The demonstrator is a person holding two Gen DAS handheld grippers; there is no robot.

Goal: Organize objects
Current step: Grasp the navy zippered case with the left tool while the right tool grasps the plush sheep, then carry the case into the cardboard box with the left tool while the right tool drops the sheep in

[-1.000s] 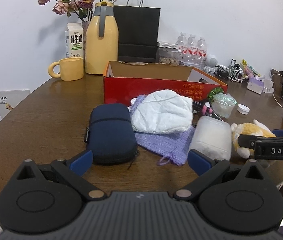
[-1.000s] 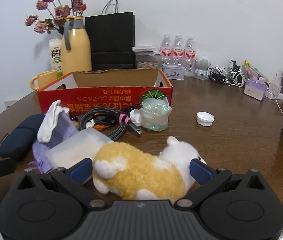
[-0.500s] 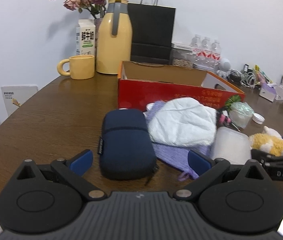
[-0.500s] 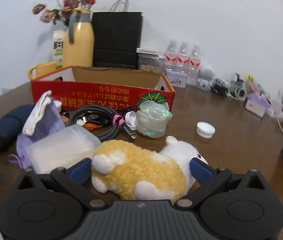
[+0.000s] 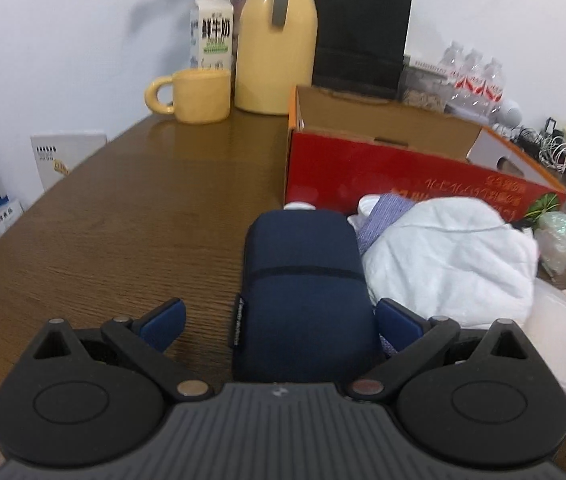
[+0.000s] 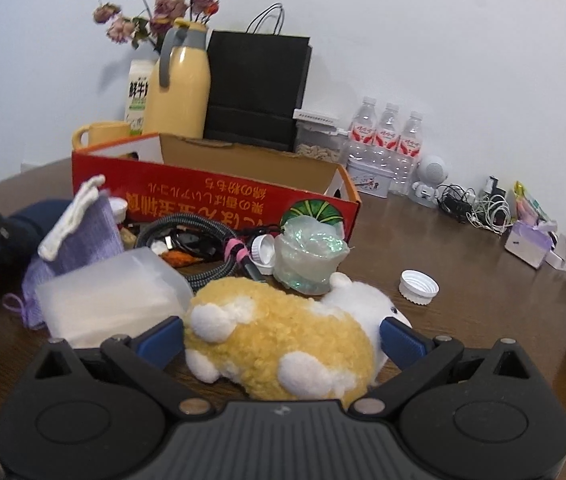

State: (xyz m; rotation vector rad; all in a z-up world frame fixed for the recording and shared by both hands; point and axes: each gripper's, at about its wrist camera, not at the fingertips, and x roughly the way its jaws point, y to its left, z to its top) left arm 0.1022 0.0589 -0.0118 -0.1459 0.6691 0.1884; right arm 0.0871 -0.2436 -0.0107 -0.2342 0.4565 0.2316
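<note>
Left gripper [image 5: 279, 320]: jaws spread wide around the near end of the dark blue zipped fabric pouch [image 5: 303, 280]; the right blue pad sits just beside the pouch's side, the left pad stands clear of it over bare wood. Nothing gripped.
Right gripper [image 6: 281, 334]: jaws open about the yellow-and-white plush toy animal [image 6: 283, 340]; both blue pads lie at the toy's ends, and whether they press it cannot be told.
Pouch, position: flat on the brown wooden table [image 5: 123, 216], its far end near the front wall of the red open-topped cardboard box [image 5: 383, 172].
Plush toy, position: on its side near the table's front edge, just beside the frosted plastic container [image 6: 111, 300].
Left view only: the white folded cloth [image 5: 451, 264] lies on a purple knitted bag [image 5: 383, 212], touching the pouch's right side; the yellow mug [image 5: 199, 96] stands toward the table's far left edge.
Right view only: a coiled braided cable [image 6: 195, 232], a crumpled clear plastic cup [image 6: 307, 256] and a white bottle cap [image 6: 419, 286] lie between box and toy.
Both views: a yellow thermos jug [image 6: 179, 96], black paper bag [image 6: 255, 88] and milk carton [image 5: 211, 32] stand along the far edge.
</note>
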